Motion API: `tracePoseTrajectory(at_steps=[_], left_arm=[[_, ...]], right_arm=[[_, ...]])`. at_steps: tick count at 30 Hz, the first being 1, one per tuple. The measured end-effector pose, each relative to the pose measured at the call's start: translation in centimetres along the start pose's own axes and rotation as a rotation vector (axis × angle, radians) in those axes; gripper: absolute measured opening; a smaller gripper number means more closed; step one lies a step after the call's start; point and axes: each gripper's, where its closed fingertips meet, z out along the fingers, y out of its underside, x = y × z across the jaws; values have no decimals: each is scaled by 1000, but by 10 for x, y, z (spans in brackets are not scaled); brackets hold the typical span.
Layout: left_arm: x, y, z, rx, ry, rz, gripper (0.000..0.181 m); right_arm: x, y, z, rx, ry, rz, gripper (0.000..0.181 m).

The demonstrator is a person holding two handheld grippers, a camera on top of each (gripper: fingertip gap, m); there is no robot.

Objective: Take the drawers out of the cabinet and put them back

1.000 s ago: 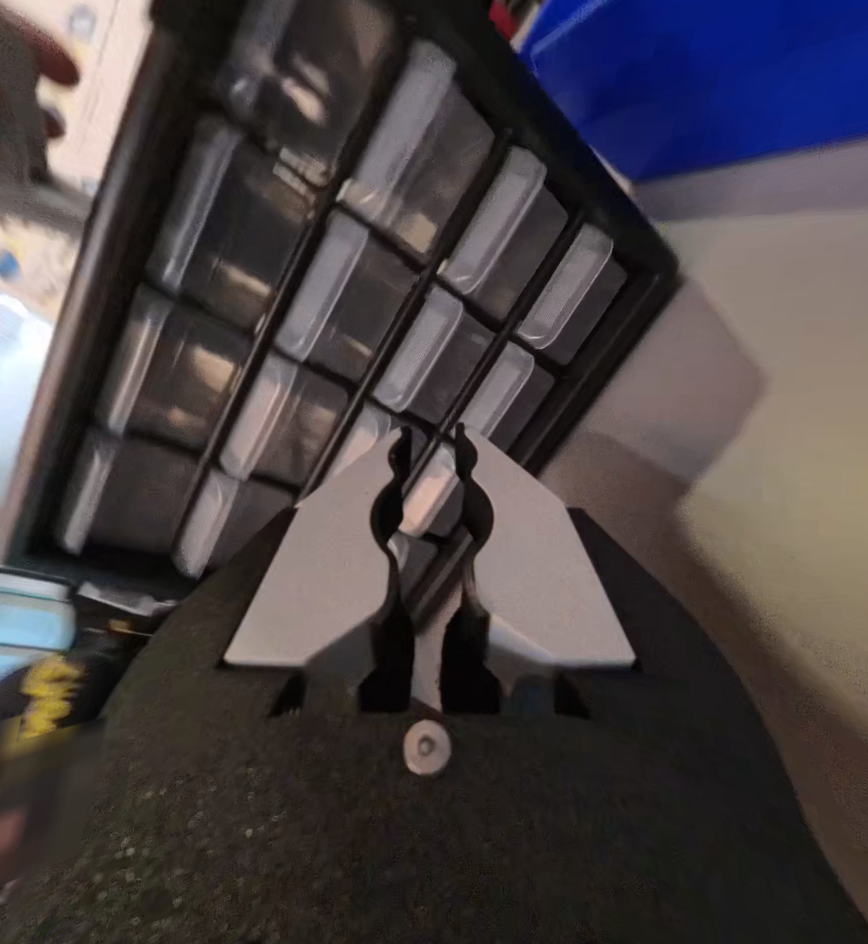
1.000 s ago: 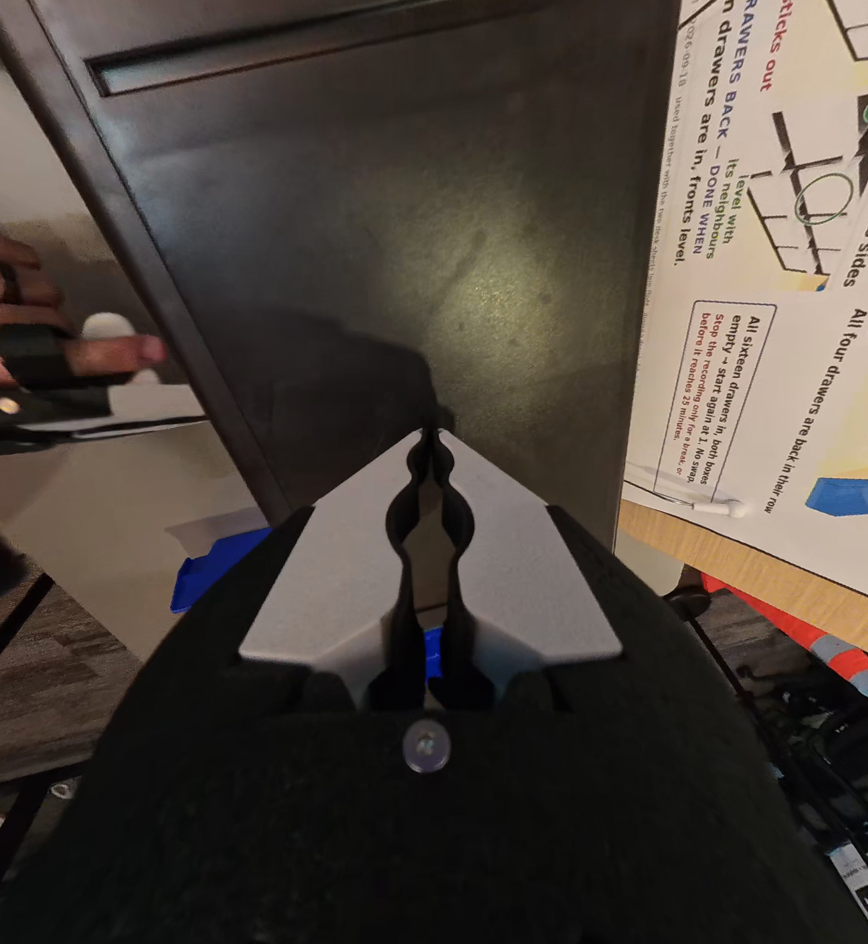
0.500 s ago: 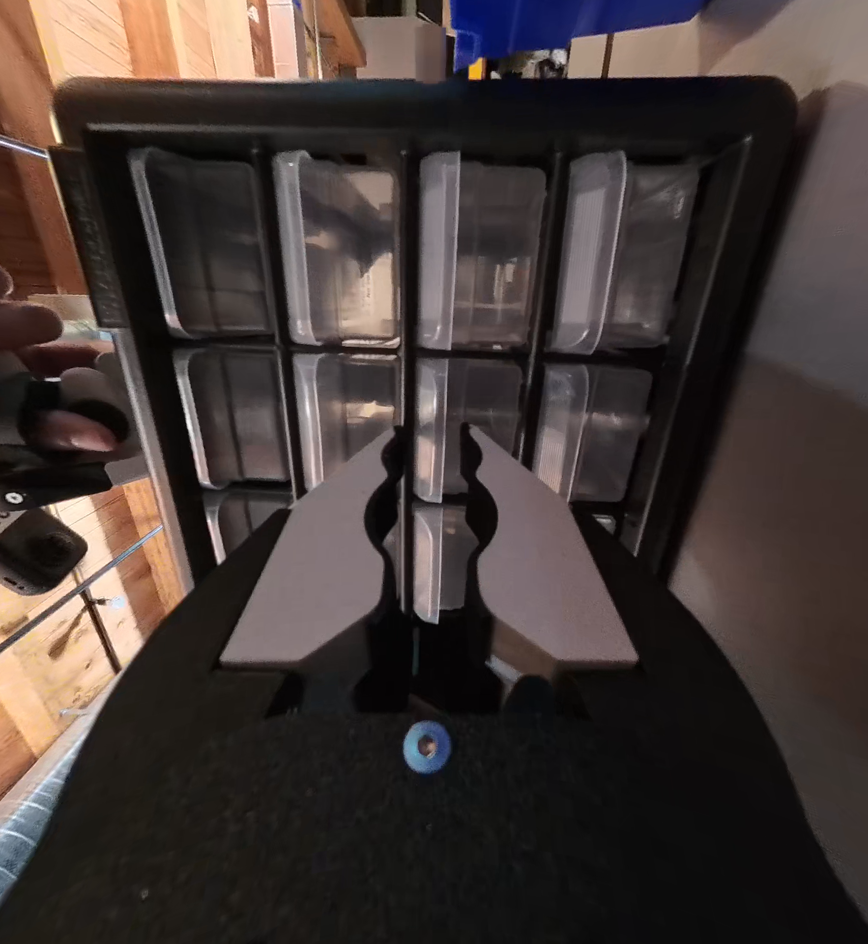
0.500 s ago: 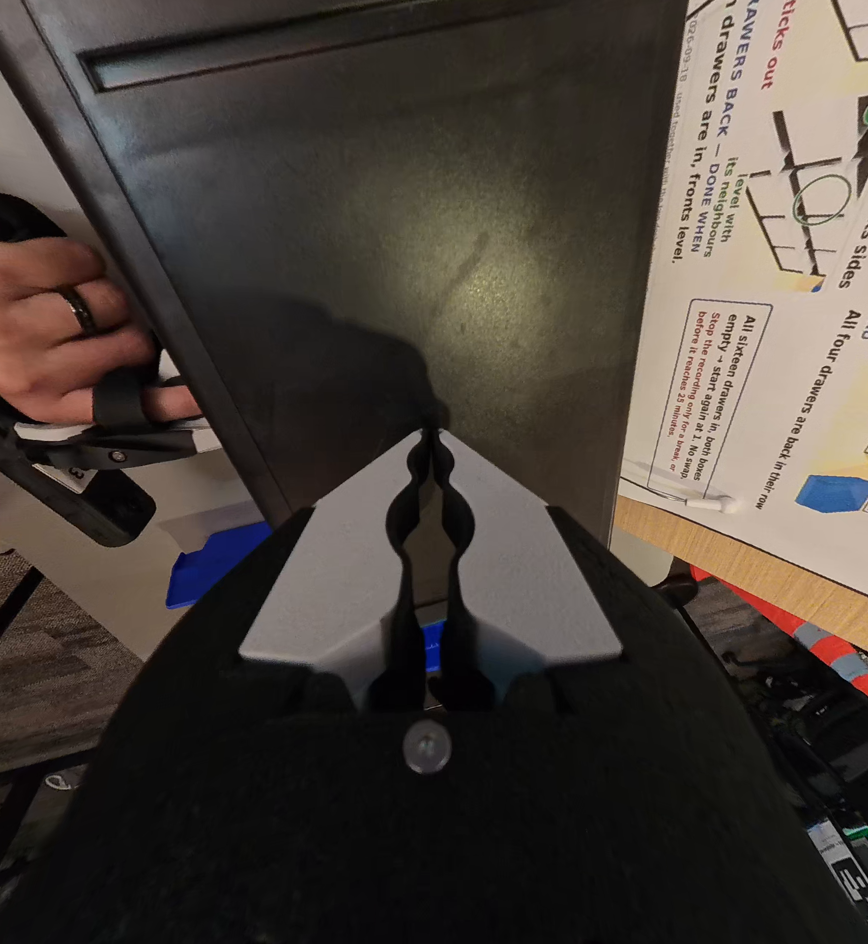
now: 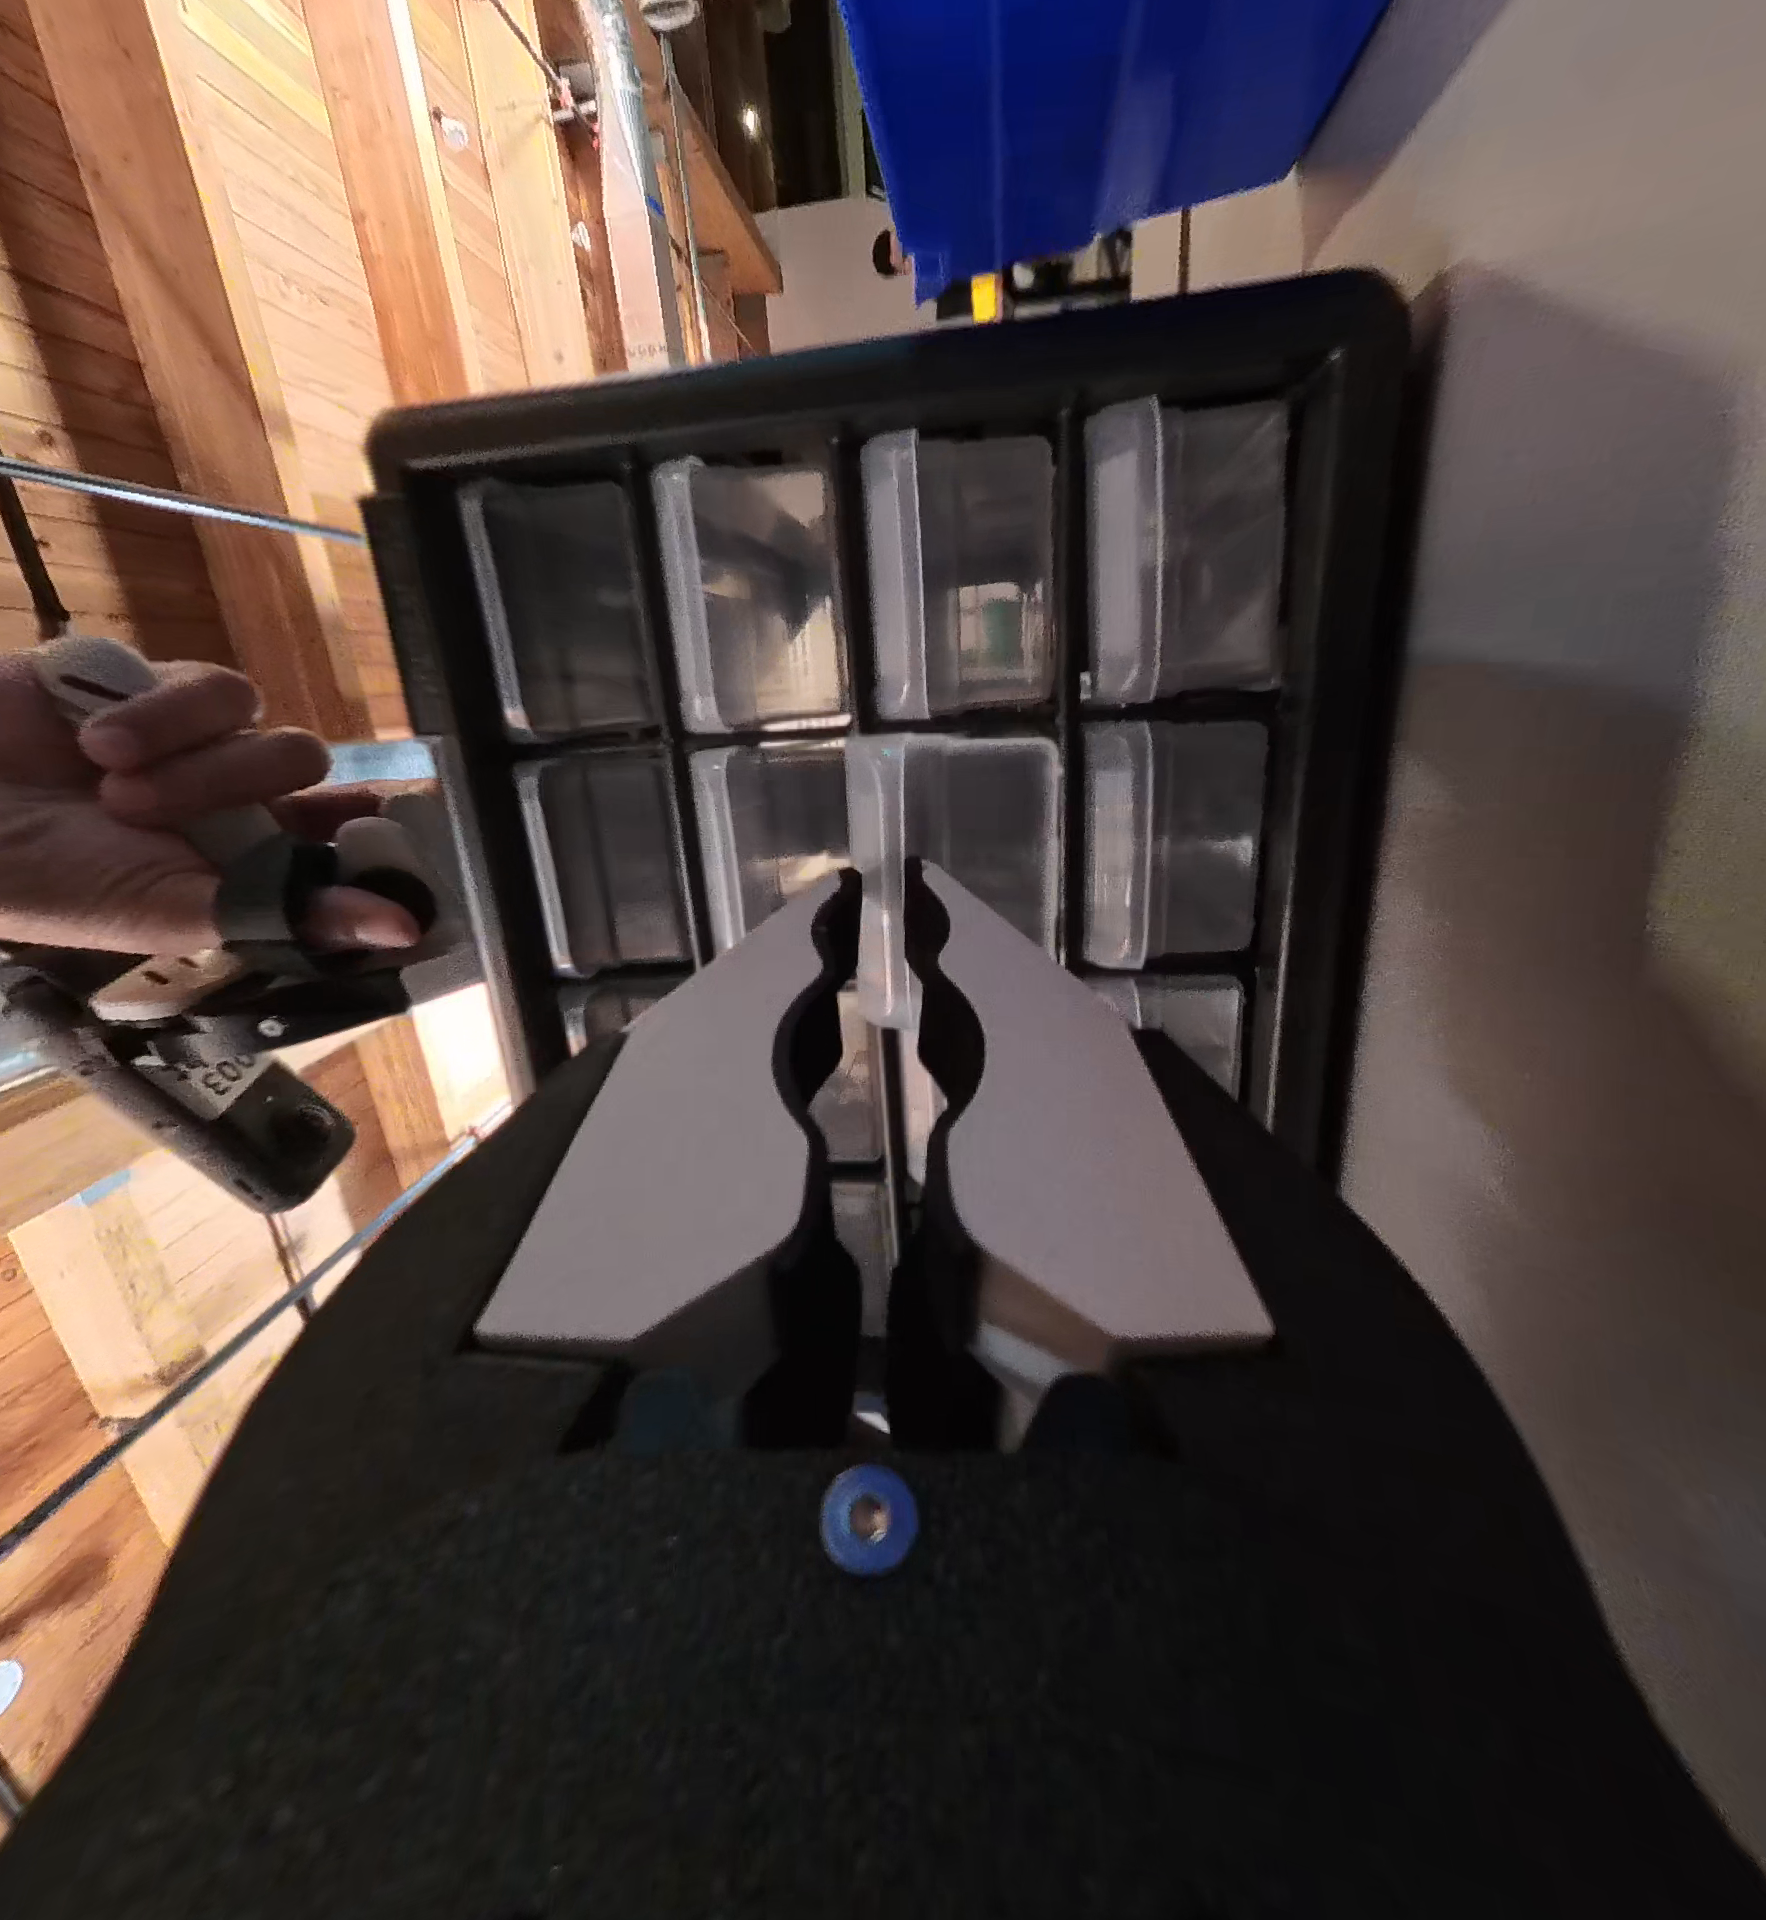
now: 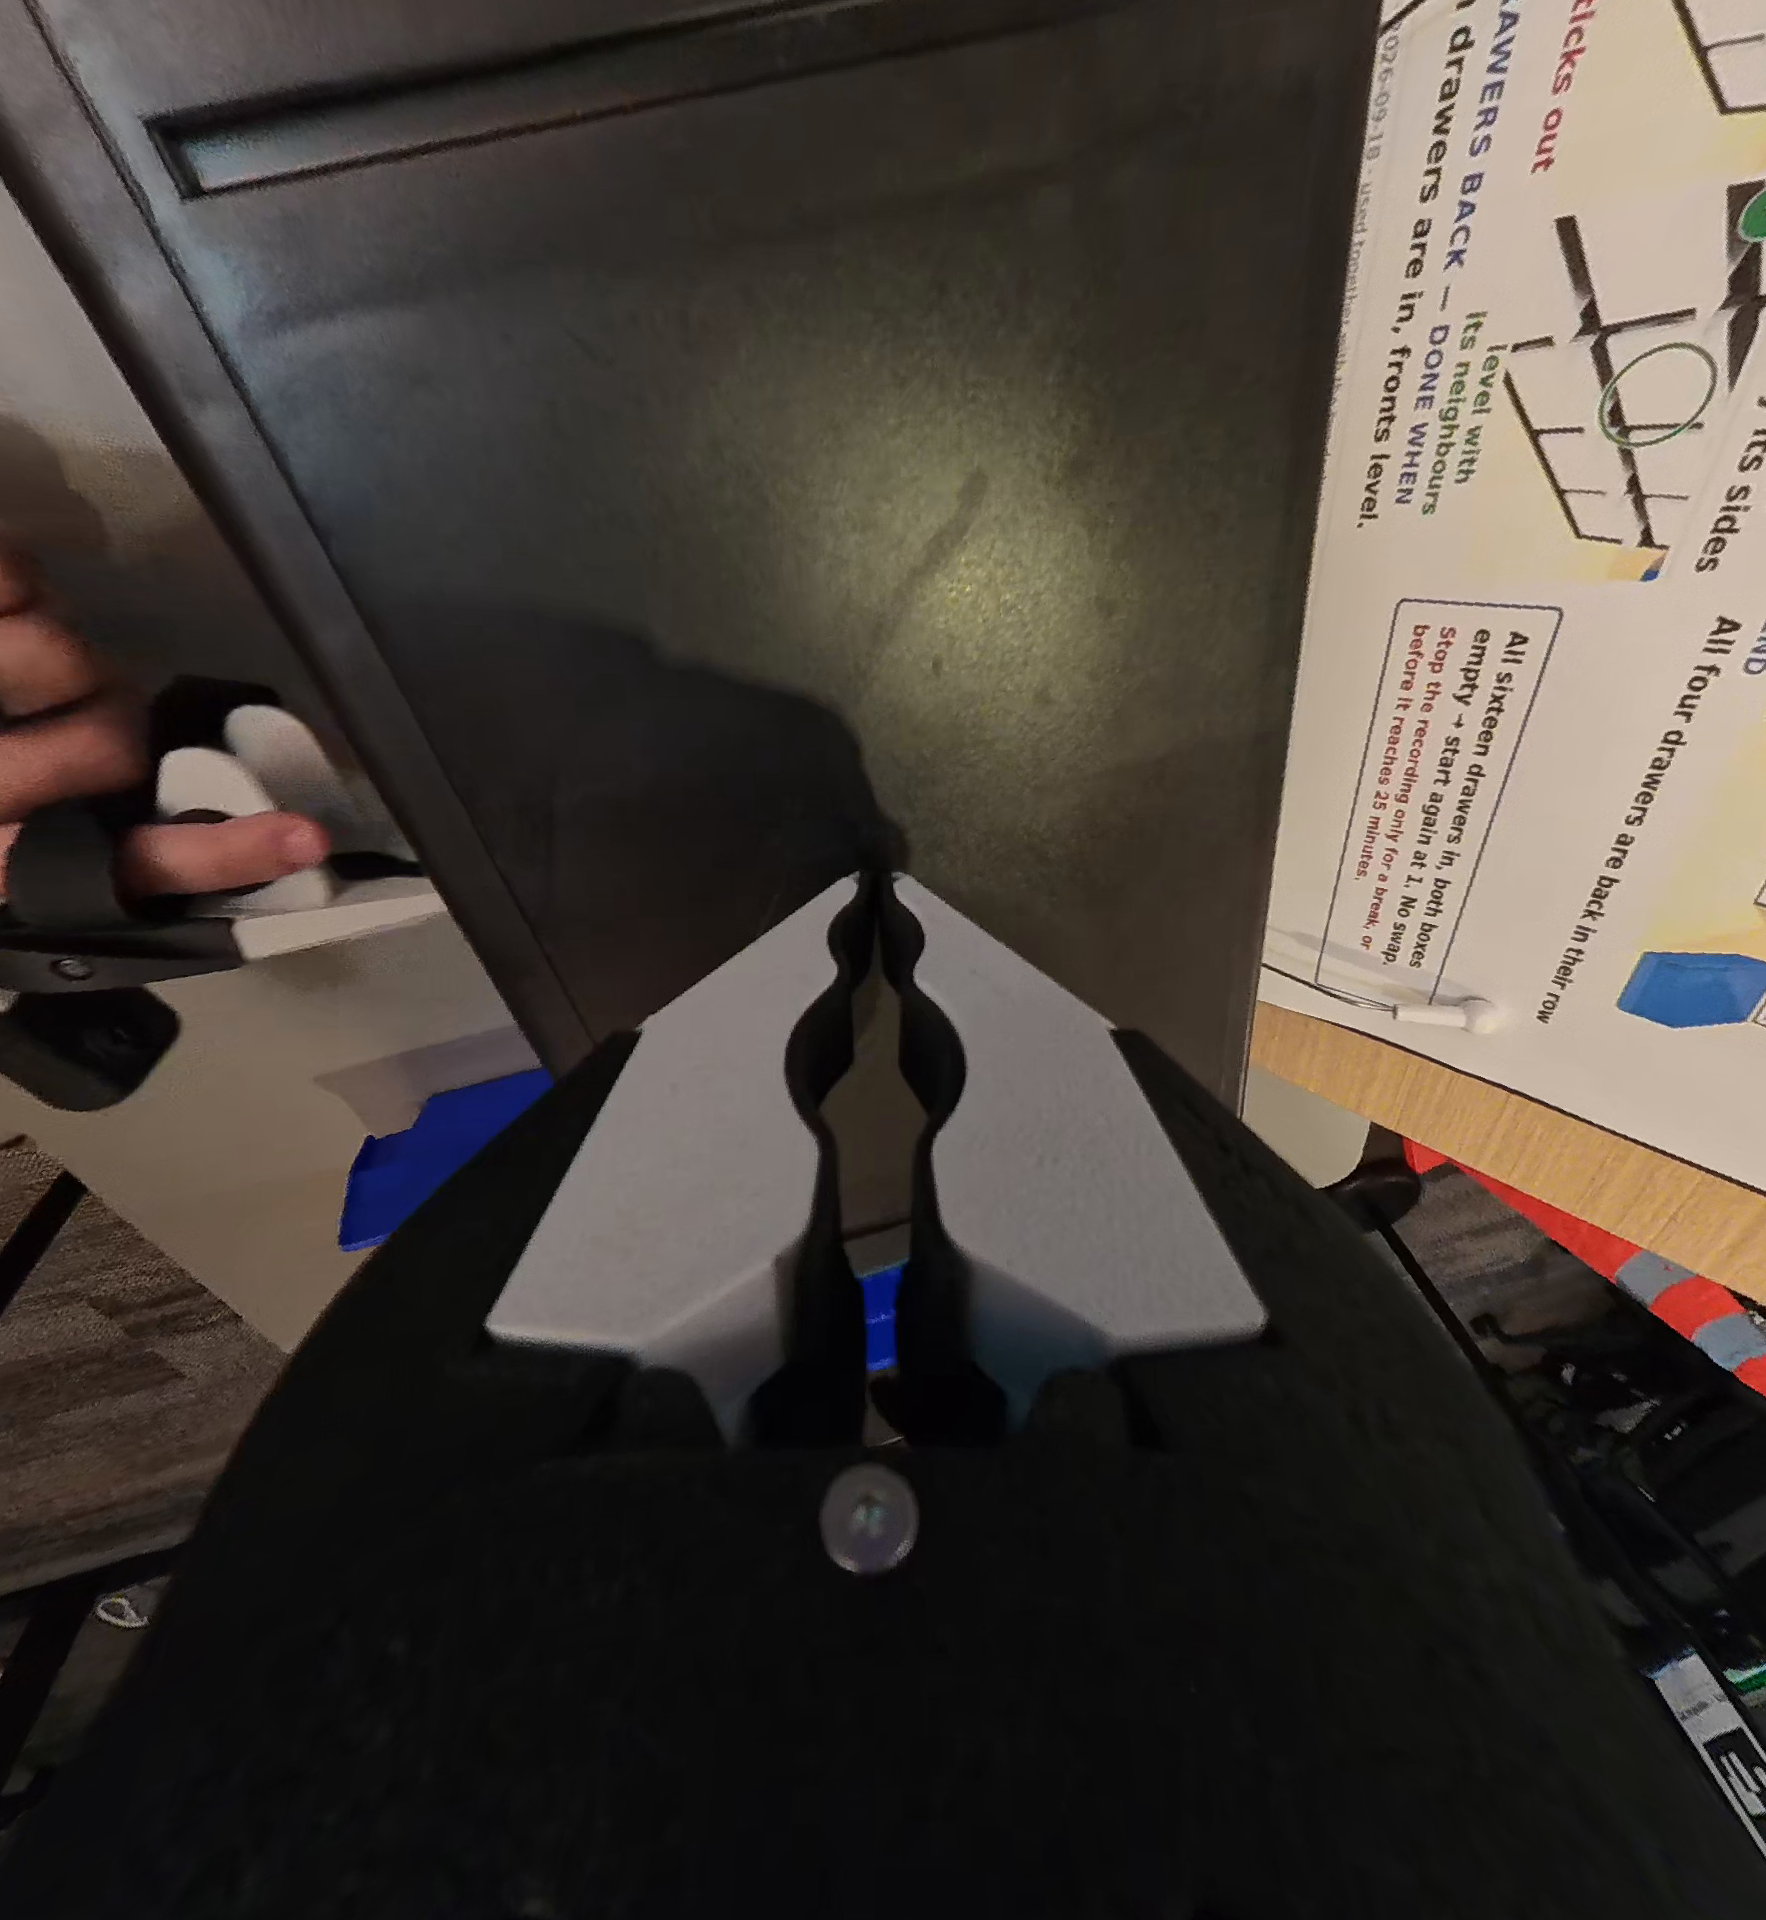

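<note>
The black cabinet with clear plastic drawers fills the left wrist view, which is rolled sideways. My left gripper is shut on the front lip of a clear drawer in the second row. That drawer stands slightly proud of its neighbours. My right gripper is shut and empty, with its tips against the cabinet's plain black outer wall. A hand holding the right gripper shows at the left of the left wrist view. The hand on the left gripper shows at the left of the right wrist view.
A blue bin stands behind the cabinet on the pale table. A printed instruction sheet lies on a wooden board to the right of the cabinet. A blue part shows below the cabinet. Cables and floor lie lower down.
My left gripper swung square to the cabinet front, moved in and closed on a drawer lip; that drawer now sits slightly out. My right gripper stayed shut against the cabinet wall.
</note>
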Motion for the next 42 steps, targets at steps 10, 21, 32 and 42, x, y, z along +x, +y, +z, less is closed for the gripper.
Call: tracePoseTrajectory(at_steps=[10, 21, 32, 42], left_arm=[[-11, -14, -73, 119, -19, 5, 6], [-34, -22, -107, 250, -113, -12, 0], [-21, -20, -193, 567, 73, -177, 2], [50, 19, -224, 731, 386, 60, 13]], right_arm=[[0, 0, 0, -36, 21, 3, 0], [0, 0, 0, -25, 14, 19, 0], [1, 0, 1, -20, 10, 17, 0], [1, 0, 1, -27, 20, 34, 0]])
